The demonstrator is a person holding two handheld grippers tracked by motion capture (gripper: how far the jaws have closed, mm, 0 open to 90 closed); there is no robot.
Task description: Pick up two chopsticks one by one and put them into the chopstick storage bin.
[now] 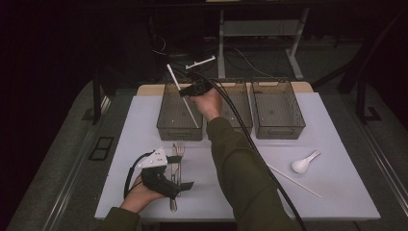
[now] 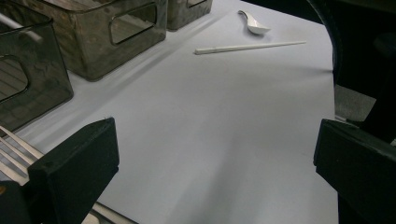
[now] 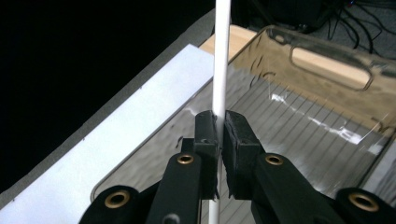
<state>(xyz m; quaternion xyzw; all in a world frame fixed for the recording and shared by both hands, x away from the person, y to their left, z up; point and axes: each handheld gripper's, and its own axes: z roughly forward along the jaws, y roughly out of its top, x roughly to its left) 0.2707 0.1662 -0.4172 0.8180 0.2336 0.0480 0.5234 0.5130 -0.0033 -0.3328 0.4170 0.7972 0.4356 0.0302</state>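
My right gripper (image 1: 185,93) is shut on a white chopstick (image 1: 174,77) and holds it slanted over the left grey bin (image 1: 179,131). In the right gripper view the black pads (image 3: 205,128) pinch the chopstick (image 3: 221,56) above that bin's ribbed floor (image 3: 289,135). A second white chopstick (image 1: 293,180) lies on the white mat at the right, near a white spoon (image 1: 304,164). My left gripper (image 1: 180,172) rests at the front left, open, beside a metal fork (image 1: 179,148). Its jaws (image 2: 217,144) stand wide apart over bare mat.
Three grey see-through bins stand in a row at the back: left, middle (image 1: 242,103) and right (image 1: 278,130). More cutlery (image 1: 172,203) lies by the left hand. The spoon (image 2: 254,24) and loose chopstick (image 2: 250,46) lie far across the mat (image 2: 224,107). A black cable (image 1: 260,154) trails from the right gripper.
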